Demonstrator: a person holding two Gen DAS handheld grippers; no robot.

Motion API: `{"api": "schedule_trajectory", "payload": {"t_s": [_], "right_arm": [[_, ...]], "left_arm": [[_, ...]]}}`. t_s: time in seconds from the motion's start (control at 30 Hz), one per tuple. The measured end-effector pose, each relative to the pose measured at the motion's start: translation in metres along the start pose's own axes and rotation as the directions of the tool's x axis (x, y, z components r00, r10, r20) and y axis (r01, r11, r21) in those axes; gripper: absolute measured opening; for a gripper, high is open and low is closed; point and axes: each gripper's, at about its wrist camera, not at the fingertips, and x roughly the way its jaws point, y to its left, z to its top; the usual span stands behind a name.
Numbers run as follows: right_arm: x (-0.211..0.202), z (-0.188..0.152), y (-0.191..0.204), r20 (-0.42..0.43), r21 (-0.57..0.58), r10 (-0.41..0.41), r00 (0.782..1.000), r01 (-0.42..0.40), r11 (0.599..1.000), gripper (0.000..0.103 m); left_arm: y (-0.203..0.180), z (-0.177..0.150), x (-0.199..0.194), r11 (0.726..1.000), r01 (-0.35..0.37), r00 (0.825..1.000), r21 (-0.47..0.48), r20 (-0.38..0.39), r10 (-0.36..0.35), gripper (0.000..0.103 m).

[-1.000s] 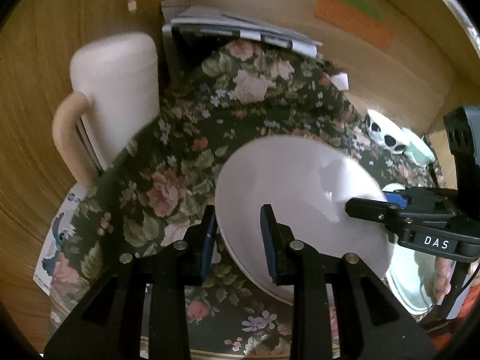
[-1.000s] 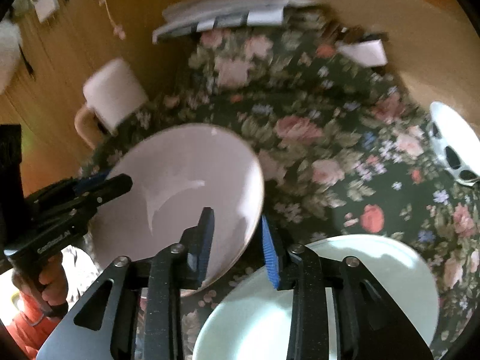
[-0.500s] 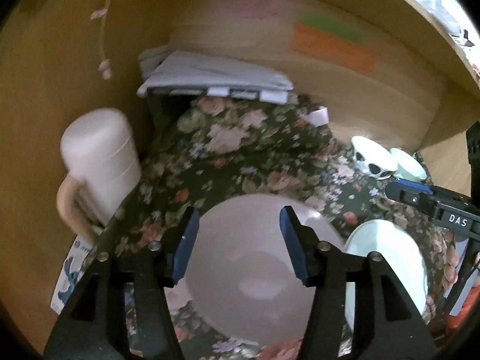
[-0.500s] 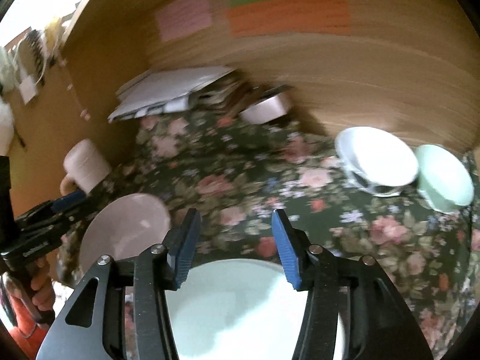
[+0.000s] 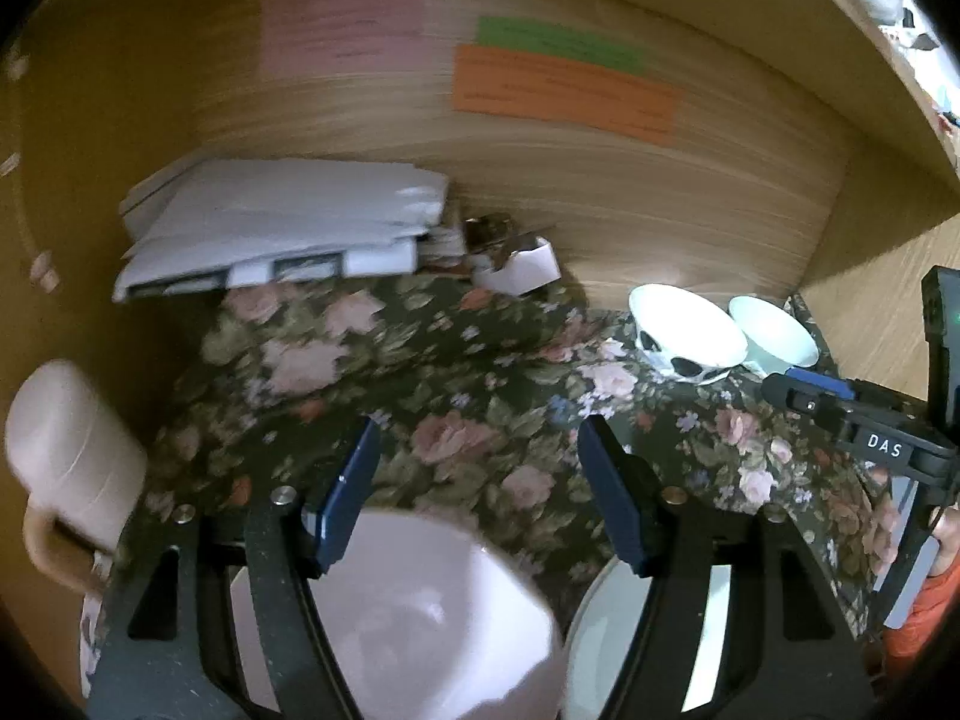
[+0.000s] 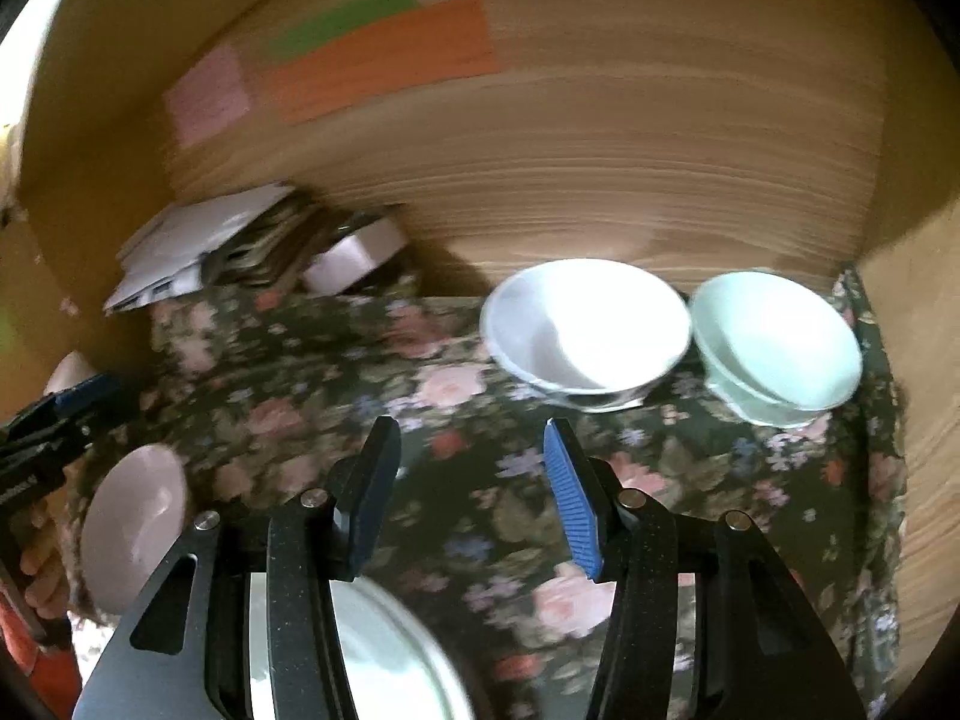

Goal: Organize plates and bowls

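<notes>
Both grippers [image 5: 477, 486] [image 6: 471, 483] newly open, bowl [image 5: 414, 618] upright.

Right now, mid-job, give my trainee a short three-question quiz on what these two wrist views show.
1. True or false: the left hand-held gripper is clamped on the pale pink ceramic bowl.
2. What stands right of the white bowl with black spots by the back wall?
A. a pale green ceramic bowl
B. a glass
C. a pan
3. What covers the table?

Key:
1. False; its jaws have just been opening, with nothing between them.
2. A
3. A dark floral cloth.
</notes>
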Motion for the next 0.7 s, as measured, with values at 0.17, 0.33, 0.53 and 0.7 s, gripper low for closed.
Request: {"api": "schedule_trajectory", "payload": {"t_s": [0.17, 0.33, 0.53, 0.7], "right_arm": [[0.014, 0.007, -0.034, -0.017, 0.067, -0.043, 0.999, 0.044, 0.997, 0.046], [0.036, 0.011, -0.062, -0.06, 0.15, -0.047, 0.997, 0.056, 0.987, 0.046], [0.06, 0.019, -0.078, -0.101, 0.193, -0.059, 0.993, 0.077, 0.978, 0.046], [0.079, 0.02, -0.083, -0.141, 0.198, -0.06, 0.988, 0.087, 0.976, 0.046]], "left_arm": [[-0.019, 0.017, 0.023, 0.999, 0.021, 0.999, 0.035, -0.029, -0.02, 0.068], [-0.037, 0.032, 0.049, 0.996, 0.035, 0.998, 0.086, -0.064, -0.029, 0.068], [-0.053, 0.048, 0.077, 0.991, 0.044, 0.994, 0.123, -0.109, -0.03, 0.068], [-0.064, 0.057, 0.098, 0.986, 0.036, 0.991, 0.161, -0.134, -0.015, 0.069]]}}
